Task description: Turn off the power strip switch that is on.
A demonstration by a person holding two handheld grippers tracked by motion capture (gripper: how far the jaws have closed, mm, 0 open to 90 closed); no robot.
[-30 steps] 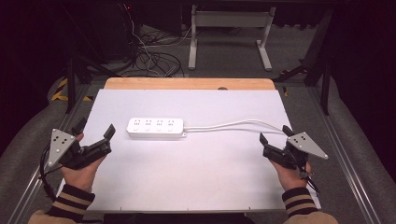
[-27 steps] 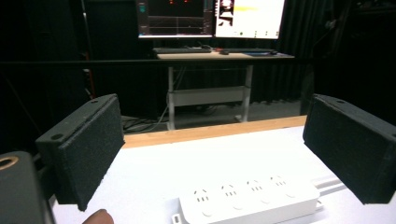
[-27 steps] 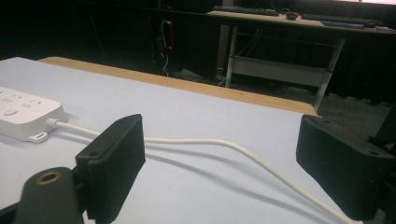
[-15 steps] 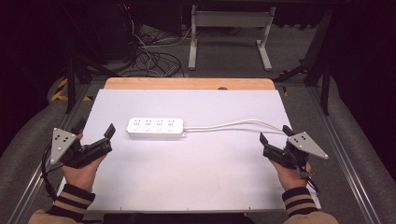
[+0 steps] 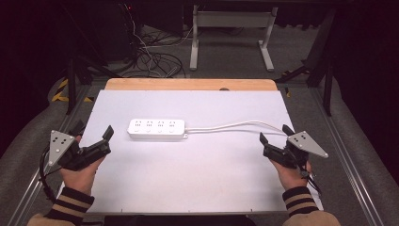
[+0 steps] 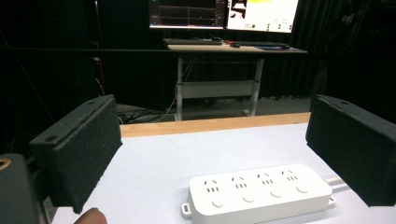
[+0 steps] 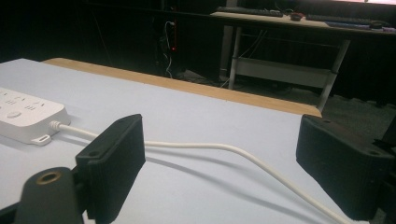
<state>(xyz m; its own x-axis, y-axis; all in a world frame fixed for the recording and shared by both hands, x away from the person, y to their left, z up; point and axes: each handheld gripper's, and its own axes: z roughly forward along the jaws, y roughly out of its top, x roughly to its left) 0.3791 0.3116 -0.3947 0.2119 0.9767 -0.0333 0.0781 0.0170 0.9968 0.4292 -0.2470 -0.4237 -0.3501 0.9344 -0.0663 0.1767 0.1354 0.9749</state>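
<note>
The power strip (image 5: 156,129) lies toward the far middle of the white counter (image 5: 197,183), its long axis running left to right; its cord (image 5: 235,126) trails off to the right. The left claw (image 5: 94,136) is released, holding nothing, and sits near the strip's left end, the strip ahead and to its right; the right claw (image 5: 275,136), also released and holding nothing, sits well apart from the strip, just beside the cord; so the left looks better placed for the strip.

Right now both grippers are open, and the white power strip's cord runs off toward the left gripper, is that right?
Not quite. Both the left gripper and the right gripper are open, but the cord runs from the power strip toward the right gripper, not the left. The high view shows it.
</note>
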